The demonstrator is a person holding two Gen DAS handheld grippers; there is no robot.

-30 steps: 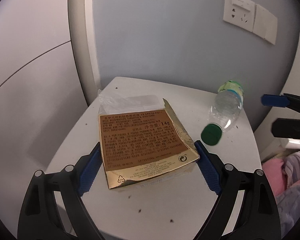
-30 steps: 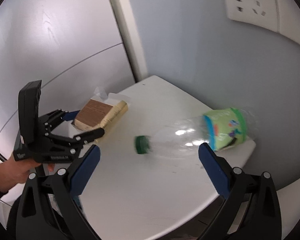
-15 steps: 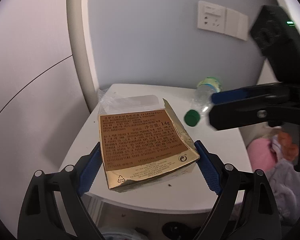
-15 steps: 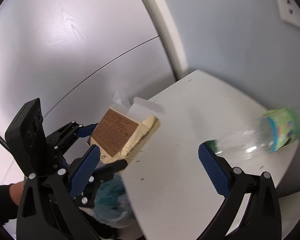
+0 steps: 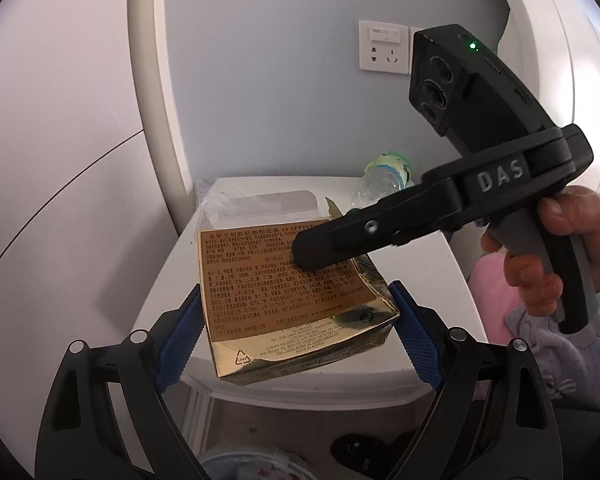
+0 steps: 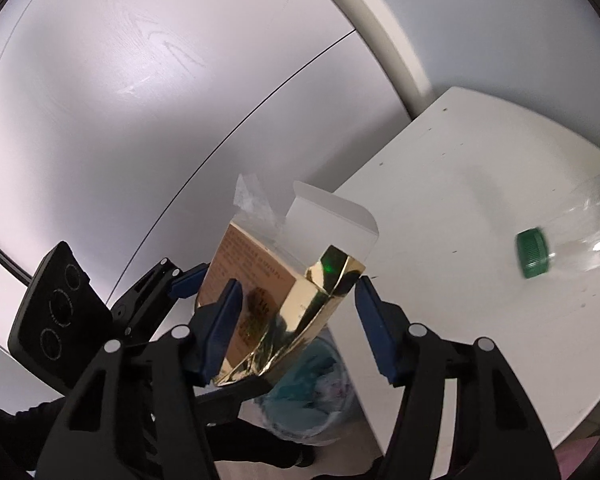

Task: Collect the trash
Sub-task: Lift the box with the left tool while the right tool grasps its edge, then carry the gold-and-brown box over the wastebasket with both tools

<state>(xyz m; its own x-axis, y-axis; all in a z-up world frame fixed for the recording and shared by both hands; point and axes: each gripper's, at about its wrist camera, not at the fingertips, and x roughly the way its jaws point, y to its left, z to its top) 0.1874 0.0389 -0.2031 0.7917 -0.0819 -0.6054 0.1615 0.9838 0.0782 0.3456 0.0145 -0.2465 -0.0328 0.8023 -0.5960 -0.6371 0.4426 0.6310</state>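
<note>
Your left gripper (image 5: 296, 324) clamps gold box (image 5: 284, 304): "YSL BEAUTE", "MADE IN KOREA". Your right gripper (image 6: 296, 320), marked "DAS", jaws spread around box, not clenched.

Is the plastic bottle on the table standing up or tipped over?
Tipped over. The plastic bottle lies on its side on the table, its green cap pointing sideways.

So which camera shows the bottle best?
Right wrist: the bottle lies on the table, green cap and clear neck visible, though blurred and cropped. Left wrist shows only its labelled end behind the right gripper.
</note>
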